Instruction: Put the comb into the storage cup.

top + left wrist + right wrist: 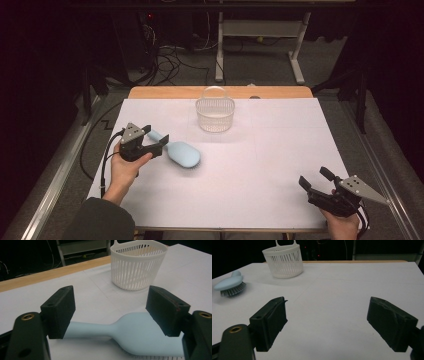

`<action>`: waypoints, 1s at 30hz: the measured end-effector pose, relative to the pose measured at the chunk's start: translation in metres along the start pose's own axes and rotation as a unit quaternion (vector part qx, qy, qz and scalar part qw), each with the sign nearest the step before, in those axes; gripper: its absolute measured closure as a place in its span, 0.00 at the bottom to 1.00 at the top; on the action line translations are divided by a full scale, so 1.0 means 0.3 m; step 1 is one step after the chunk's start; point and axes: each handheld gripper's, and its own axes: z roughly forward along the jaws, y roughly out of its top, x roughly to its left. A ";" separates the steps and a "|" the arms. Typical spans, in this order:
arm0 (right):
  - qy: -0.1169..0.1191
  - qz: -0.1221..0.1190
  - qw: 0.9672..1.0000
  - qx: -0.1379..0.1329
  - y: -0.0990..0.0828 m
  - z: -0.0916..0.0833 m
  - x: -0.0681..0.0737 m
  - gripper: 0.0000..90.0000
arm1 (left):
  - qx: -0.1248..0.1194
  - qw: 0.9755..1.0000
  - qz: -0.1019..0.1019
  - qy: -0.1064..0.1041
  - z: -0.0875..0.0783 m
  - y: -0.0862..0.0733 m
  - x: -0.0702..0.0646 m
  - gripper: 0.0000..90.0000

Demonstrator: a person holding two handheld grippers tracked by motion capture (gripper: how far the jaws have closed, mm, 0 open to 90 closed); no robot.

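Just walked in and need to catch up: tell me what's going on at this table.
A person works with a hand-held gripper in each hand. The left gripper hovers open over the handle of a light blue brush lying bristles down on the white table cover; its fingers are not pressing it. A white slotted basket stands beyond. The right gripper waits open near the table's front right corner.

Brush (181, 153) lies on table (280, 150), before and left of basket (215, 114).

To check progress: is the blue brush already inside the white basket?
No, the blue brush lies on the white table cover, bristles down, near the left gripper, apart from the white basket.
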 end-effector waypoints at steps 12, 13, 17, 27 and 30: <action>0.001 0.000 1.000 0.000 0.000 0.000 0.000 0.18 | 0.004 1.000 0.001 -0.001 0.031 0.039 0.006 0.27; 0.001 0.000 1.000 0.000 0.000 0.000 0.000 0.18 | 0.004 1.000 -0.001 -0.002 0.035 0.041 0.009 0.27; 0.001 0.000 1.000 0.000 0.000 0.000 0.000 0.18 | 0.011 1.000 0.000 0.001 0.050 0.054 0.014 0.27; 0.002 0.001 1.000 0.002 -0.001 0.002 0.000 0.18 | 0.036 0.999 0.007 0.005 0.087 0.076 0.034 0.28; 0.003 0.001 1.000 0.002 -0.001 0.002 0.000 0.18 | 0.037 0.999 0.008 0.005 0.092 0.085 0.038 0.28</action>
